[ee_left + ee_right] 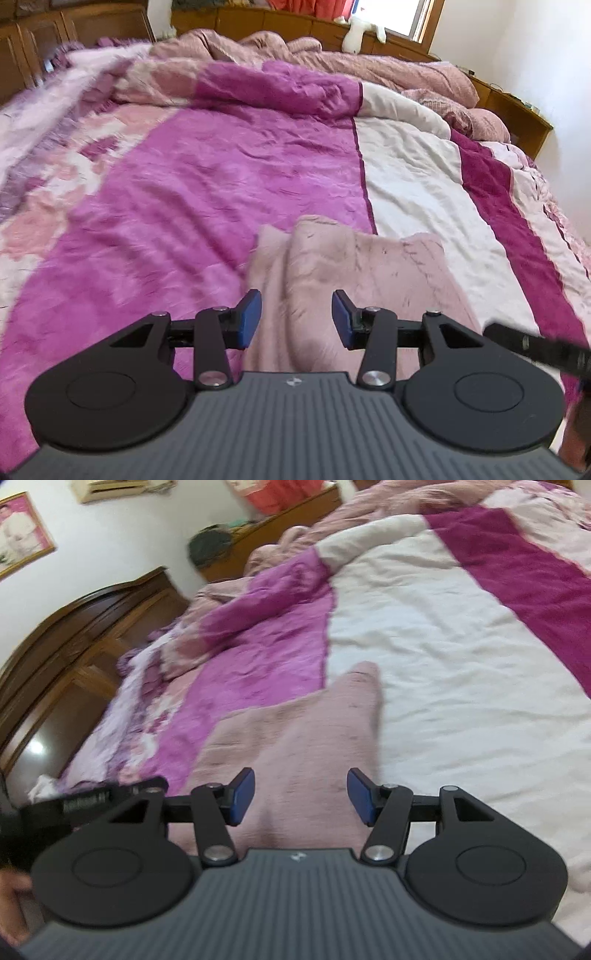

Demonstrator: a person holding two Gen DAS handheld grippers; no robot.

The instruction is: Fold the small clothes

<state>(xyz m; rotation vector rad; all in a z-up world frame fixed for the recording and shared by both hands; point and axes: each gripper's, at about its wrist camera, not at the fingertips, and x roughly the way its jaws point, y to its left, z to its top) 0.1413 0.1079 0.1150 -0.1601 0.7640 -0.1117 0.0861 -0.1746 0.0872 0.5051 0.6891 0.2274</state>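
Left wrist view: left gripper [296,318] has its jaws spread wide, blue pads [250,318] clear of any cloth, gripping nothing. Pale pink garment [354,280] lies on the bed right below and ahead of the fingers, rumpled, with a raised fold running forward between them. It straddles the seam where the magenta band of the quilt [207,177] meets the white band. A bunched pink blanket [332,59] sits along the far side against the wooden headboard [258,18], with a white plush toy [356,31] on top of the board near the window. Part of the right gripper [535,345] pokes in at the right edge, blurred.

Right wrist view: right gripper [301,796] is also spread wide, pads [360,796] empty, nothing held. Same pink garment [295,738] lies under and ahead of it, one narrow end reaching forward onto the white band. Quilt [443,635] fills the rest. The left gripper [85,801] shows at the left edge, blurred; can't read its jaws from here. Wooden cabinet [74,646] stands beside the bed, a framed picture [22,531] on the wall.
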